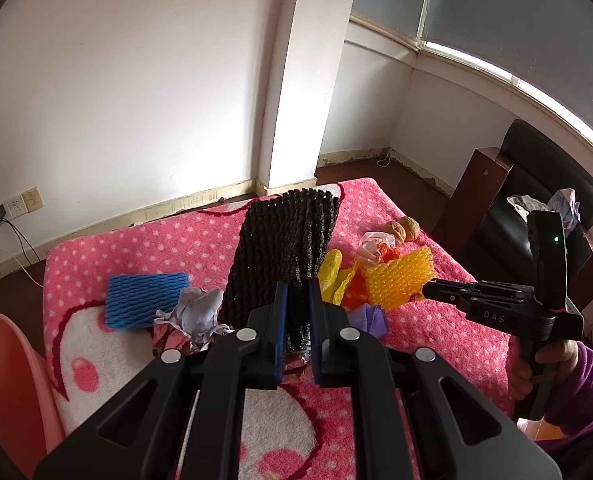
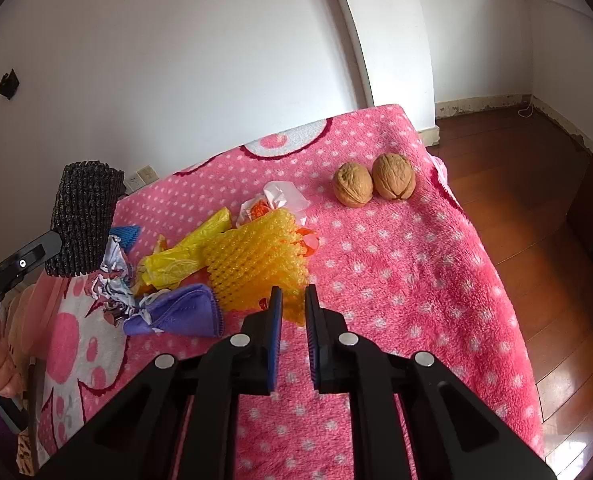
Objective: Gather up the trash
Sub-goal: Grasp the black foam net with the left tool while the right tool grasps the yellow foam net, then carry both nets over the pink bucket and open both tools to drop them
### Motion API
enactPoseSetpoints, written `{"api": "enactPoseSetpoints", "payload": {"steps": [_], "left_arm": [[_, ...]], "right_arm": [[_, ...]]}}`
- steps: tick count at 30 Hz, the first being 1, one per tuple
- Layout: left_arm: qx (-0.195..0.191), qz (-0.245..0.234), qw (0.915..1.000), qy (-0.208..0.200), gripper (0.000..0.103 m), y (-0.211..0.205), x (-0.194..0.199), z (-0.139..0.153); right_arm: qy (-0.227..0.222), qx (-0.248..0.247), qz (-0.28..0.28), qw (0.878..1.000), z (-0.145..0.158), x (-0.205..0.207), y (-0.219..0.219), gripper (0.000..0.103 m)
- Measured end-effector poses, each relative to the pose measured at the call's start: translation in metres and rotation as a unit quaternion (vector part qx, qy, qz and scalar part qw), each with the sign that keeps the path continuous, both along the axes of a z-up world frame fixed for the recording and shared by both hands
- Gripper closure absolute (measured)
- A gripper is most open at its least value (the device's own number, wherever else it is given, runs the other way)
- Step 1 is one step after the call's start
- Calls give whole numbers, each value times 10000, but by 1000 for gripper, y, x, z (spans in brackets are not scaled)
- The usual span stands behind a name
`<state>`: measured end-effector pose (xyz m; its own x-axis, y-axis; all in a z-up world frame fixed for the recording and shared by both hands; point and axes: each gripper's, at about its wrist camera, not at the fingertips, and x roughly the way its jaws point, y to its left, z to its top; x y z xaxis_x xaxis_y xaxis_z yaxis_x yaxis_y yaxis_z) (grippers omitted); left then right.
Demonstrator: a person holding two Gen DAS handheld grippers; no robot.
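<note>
My left gripper [image 1: 298, 292] is shut on a black foam net sleeve [image 1: 284, 248] and holds it upright above the pink dotted blanket [image 1: 436, 340]; the sleeve also shows in the right wrist view [image 2: 82, 220]. My right gripper [image 2: 293, 296] is shut on the near edge of a yellow foam net [image 2: 256, 264], which lies in a trash pile with a yellow plastic bag [image 2: 184, 252], a purple cloth piece [image 2: 184, 316], crumpled paper [image 2: 112, 284] and an orange-and-white wrapper [image 2: 272, 204]. A blue foam net [image 1: 144, 298] lies at the left.
Two walnuts [image 2: 372, 184] sit on the blanket's far right part. A pink plastic tub [image 1: 8, 380] stands at the left edge. A black chair [image 1: 536, 200] with cloths on it stands at the right, beyond a wooden floor [image 2: 536, 200].
</note>
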<state>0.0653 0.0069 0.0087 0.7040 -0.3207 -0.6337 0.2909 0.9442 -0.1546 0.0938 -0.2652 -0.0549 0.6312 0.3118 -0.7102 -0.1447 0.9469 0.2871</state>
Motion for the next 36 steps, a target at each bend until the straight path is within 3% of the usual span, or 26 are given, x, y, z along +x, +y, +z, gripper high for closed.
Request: {"api": "enactPoseSetpoints", "payload": {"steps": [10,20,27,36], "left_arm": [[-259,373,9987,-213,93,17,-39,11],[-447,1054,9923,-474,93,58,-79,22],[-559,1679,9825,-586,93,100,-106,22],[-501,2619,9616,-656,93,158,-138,15]], "right_arm": [[-587,195,228,9978,49,-38,15,93],[-957,291,918,9907,80,-43,81,94],[-1099,294,1608,9804,93,-41,151,94],[-1139,239,2400,9638,94,-39,252,94]]}}
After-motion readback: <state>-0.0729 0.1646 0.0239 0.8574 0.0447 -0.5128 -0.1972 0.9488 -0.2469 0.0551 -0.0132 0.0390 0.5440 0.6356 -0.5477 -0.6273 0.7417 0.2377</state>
